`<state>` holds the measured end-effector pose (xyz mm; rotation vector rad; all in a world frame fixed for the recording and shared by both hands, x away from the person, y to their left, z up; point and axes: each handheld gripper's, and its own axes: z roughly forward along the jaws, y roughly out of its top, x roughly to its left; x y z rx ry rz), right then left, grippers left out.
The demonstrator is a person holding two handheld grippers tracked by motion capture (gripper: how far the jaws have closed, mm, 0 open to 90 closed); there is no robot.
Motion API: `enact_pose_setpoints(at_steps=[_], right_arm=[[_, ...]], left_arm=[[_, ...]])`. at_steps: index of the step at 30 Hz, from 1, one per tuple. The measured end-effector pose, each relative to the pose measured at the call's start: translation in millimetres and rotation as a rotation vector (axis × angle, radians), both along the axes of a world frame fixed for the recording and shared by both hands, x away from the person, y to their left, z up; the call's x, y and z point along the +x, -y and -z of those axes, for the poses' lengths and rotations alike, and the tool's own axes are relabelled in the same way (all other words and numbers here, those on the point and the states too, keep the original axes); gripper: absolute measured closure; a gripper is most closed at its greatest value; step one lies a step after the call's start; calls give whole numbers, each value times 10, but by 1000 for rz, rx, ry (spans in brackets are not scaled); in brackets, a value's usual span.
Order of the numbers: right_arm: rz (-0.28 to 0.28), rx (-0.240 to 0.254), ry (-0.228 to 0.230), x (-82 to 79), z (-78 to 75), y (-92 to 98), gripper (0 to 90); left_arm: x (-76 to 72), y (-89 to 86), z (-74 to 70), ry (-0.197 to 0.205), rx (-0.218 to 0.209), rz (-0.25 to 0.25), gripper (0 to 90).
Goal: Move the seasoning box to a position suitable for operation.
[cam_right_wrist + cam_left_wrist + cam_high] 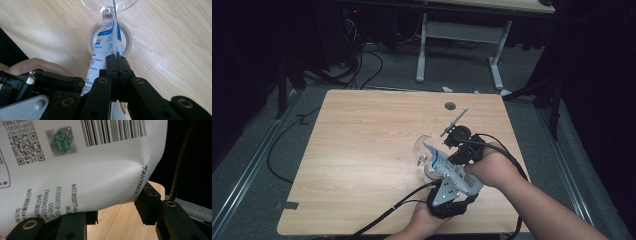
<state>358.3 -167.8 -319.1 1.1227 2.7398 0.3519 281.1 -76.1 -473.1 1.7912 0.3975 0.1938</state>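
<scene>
Both claws grip one white printed pouch (451, 171), held above the wooden surface (362, 150) toward its five o'clock corner in the high view. The left claw (451, 196), held in the person's left hand (424, 220) at the near edge, has its jaws partly apart and pressed against the pouch's bulging lower end; in the left gripper view the pouch (82, 165) sits between the two black jaws, its barcode and small printed text facing the camera. The right claw (460, 150), in the right hand (492, 167), comes in from three o'clock with its jaws fully together, pinching the pouch's thin flat edge; in the right gripper view the pouch (106, 47) runs edge-on away from the closed jaws toward twelve o'clock.

Under the pouch's far end lies a roll of tape (110, 37), flat on the surface, and just beyond it, at twelve o'clock in that view, a clear plastic glass (108, 5). In the high view the glass (422, 147) lies at ten o'clock from the pouch. A small dark round disc (450, 105) sits near the surface's far edge.
</scene>
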Motion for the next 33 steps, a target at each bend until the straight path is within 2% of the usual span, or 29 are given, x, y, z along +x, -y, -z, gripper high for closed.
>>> enact_pose_setpoints(at_steps=[33], right_arm=[[-8,-7,3,18,5,-35,900]], left_arm=[[3,-8,-7,-1,-9,-1,573]])
